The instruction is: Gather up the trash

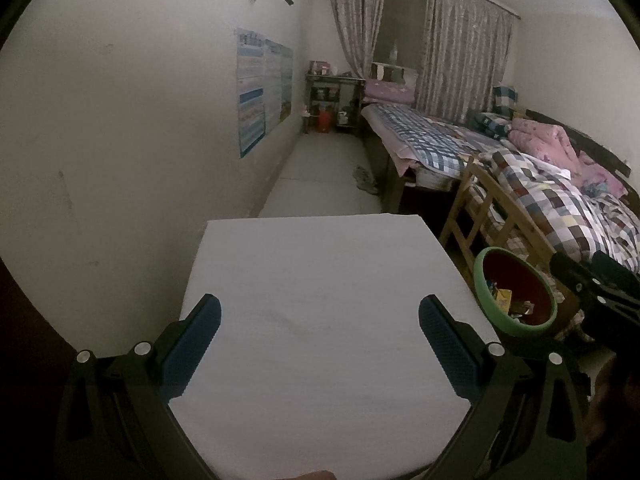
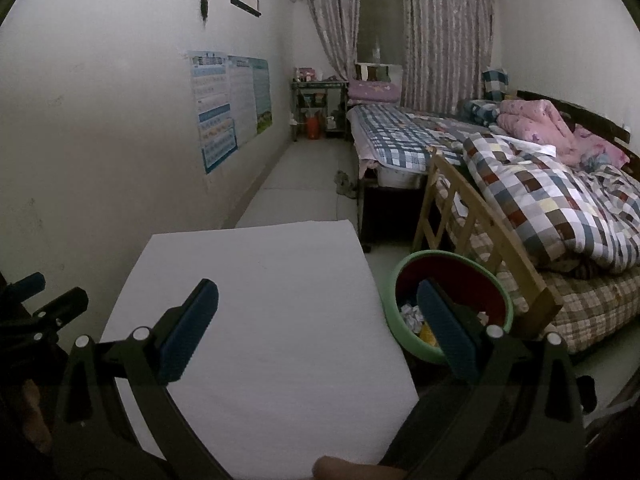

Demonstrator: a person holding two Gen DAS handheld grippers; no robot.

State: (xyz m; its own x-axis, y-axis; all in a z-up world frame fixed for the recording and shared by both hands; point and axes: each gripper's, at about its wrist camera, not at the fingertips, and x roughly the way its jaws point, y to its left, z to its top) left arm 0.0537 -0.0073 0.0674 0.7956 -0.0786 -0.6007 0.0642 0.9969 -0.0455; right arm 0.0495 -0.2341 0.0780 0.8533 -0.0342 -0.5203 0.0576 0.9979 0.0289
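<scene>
A green-rimmed bin (image 1: 516,326) (image 2: 404,334) with a red inside stands on the floor to the right of a white table (image 1: 320,272) (image 2: 260,280). Crumpled paper and wrappers (image 2: 412,314) (image 1: 506,300) lie in it. My left gripper (image 1: 320,340) hovers over the table, open, nothing between its blue pads. My right gripper (image 2: 318,320) is open too, spanning the table's right edge, its right finger (image 2: 444,328) in front of the bin. In the left wrist view the right gripper's black body (image 1: 596,292) shows at the far right. No trash shows on the table top.
A wooden chair (image 2: 480,216) stands just behind the bin, against a bed (image 2: 560,208) with checked quilts. A second bed (image 2: 400,136) lies farther back by the curtains. Posters (image 2: 228,104) hang on the left wall. Slippers (image 2: 344,184) lie on the floor aisle.
</scene>
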